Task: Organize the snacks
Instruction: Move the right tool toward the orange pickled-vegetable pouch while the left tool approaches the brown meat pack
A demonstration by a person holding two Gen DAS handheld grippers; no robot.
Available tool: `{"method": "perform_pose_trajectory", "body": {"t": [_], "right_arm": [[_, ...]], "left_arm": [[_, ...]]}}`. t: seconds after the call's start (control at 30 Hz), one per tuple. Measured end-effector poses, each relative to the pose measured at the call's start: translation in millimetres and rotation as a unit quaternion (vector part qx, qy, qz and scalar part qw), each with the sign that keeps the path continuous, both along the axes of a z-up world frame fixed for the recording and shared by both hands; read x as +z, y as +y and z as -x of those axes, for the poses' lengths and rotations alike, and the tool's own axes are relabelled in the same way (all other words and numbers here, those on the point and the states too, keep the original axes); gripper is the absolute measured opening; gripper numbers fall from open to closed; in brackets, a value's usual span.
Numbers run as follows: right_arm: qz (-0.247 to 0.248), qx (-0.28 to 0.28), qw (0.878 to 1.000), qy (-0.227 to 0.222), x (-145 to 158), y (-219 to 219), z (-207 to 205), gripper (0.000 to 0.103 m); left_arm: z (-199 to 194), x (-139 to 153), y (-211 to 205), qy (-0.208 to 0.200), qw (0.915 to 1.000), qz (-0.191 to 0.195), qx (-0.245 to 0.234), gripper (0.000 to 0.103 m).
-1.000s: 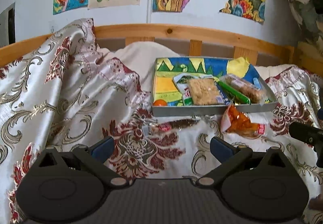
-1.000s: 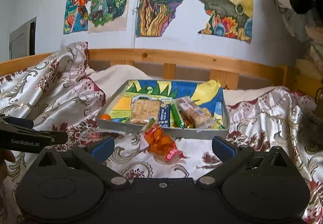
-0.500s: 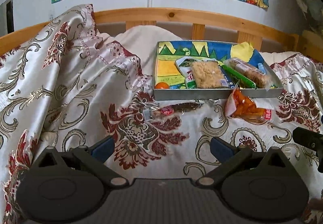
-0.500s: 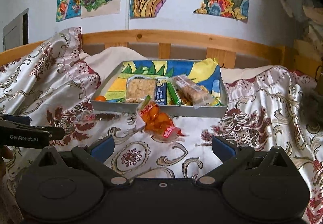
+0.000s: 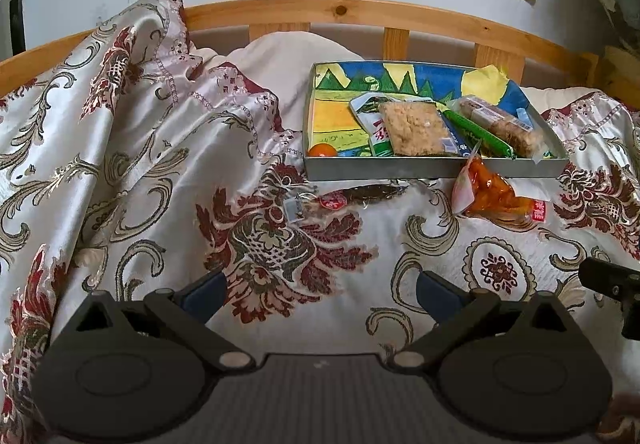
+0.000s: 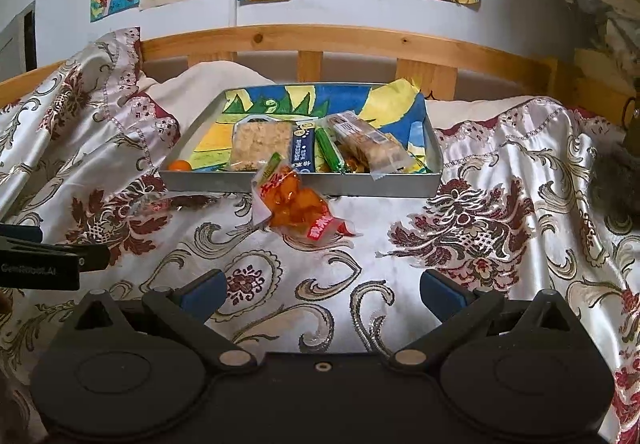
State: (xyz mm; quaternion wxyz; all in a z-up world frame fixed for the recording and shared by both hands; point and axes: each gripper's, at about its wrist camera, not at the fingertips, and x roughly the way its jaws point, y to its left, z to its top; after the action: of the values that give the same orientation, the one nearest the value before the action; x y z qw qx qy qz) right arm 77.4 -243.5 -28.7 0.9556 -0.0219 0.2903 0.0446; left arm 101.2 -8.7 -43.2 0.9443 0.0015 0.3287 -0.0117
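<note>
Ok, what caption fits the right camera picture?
Open right gripper faces an orange snack bag leaning on the snack tray.

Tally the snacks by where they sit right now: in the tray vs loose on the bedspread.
In the tray: 6 (orange ball, green-white packet, rice cake, blue bar, green stick, clear-wrapped bar)
On the bedspread: 2 (orange packet, dark strip packet)
Total: 8

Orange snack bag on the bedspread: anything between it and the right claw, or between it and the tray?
Nothing visible. The right claw is open, with only bare bedspread between it and the orange snack bag. The bag's top already leans against the tray's front wall; that wall is all it has to clear.
</note>
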Motion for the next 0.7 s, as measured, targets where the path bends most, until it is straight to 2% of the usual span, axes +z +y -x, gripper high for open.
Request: {"method": "perform_pose_trajectory", "body": {"t": [0.7], "right_arm": [[0.000,0.001,1.000,0.009,-3.7,2.9,-12.5,0.102]], "left_arm": [[-11.5,-0.2,4.8,-0.004,1.0000,0.008,0.004,0.103]]}}
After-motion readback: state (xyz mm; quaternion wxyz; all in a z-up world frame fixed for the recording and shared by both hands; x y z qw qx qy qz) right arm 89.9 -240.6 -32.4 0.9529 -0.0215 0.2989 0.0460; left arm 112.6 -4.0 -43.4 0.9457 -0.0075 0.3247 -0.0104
